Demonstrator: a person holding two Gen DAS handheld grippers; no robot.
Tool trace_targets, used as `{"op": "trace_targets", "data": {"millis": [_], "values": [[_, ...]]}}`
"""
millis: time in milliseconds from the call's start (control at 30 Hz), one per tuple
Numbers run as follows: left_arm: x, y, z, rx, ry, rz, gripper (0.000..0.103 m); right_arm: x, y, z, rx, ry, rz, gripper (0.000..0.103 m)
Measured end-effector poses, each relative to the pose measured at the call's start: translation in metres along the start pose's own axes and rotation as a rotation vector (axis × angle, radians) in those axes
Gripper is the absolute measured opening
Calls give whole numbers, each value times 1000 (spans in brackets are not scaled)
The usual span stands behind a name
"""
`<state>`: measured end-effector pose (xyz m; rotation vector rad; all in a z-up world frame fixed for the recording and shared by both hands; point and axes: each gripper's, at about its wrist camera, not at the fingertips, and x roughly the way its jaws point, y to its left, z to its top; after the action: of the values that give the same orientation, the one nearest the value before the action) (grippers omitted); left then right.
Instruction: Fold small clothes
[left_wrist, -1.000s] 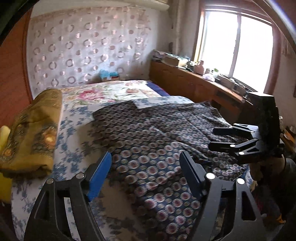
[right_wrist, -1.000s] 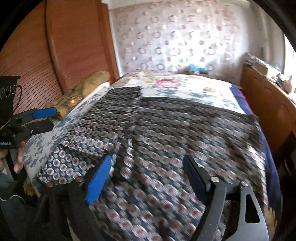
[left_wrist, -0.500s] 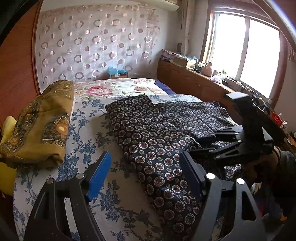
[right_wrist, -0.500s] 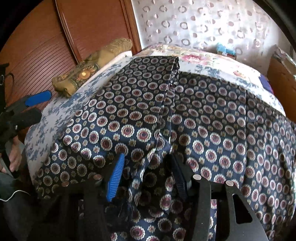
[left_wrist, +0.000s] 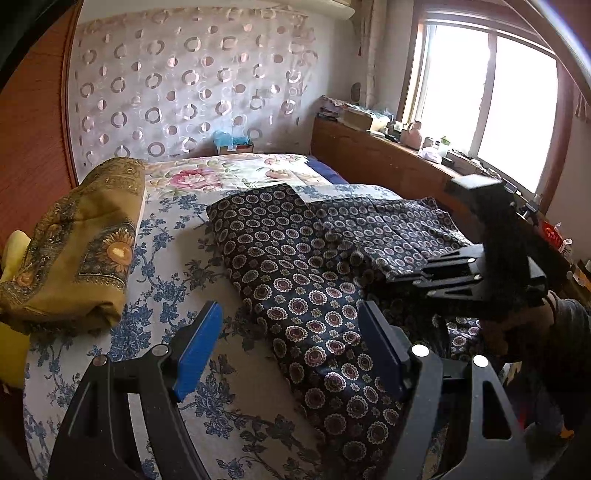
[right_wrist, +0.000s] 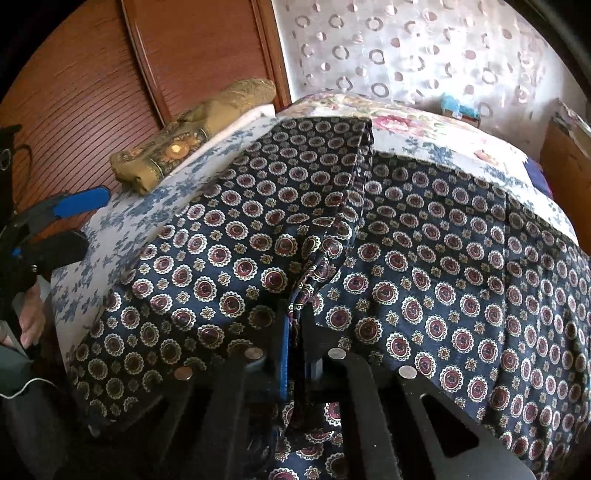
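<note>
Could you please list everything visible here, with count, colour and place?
patterned garment: one, navy with maroon medallions, spread over the bed.
bedsheet: one, white with blue flowers, under the garment.
folded cloth: one, mustard gold, on the bed's far side by the wooden wall.
curtain: one, pale with rings, behind the bed.
cabinet: one, brown, cluttered top, below the window.
left gripper: blue pads, open above the garment's edge.
right gripper: shut on a garment fold.

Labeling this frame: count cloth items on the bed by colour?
Navy patterned garment: 1
Mustard folded cloth: 1
Yellow item under the mustard one, partly hidden: 1
Total: 3
</note>
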<state>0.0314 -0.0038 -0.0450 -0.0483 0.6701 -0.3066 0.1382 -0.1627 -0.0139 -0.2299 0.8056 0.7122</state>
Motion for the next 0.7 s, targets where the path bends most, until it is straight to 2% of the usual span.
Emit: {"op": "trace_targets", "data": {"millis": [167,333,700], "values": [[3,-3,0,8,5,-6,77,-16,-8,-9,15,-50,-22,4],[6,-9,0,16,9,-16,77,-31,-27,-25,57,-61,-57,4],[15,-26,0,44,24,-44,77,-85,-59,-66,158,-113,-171,4]]}}
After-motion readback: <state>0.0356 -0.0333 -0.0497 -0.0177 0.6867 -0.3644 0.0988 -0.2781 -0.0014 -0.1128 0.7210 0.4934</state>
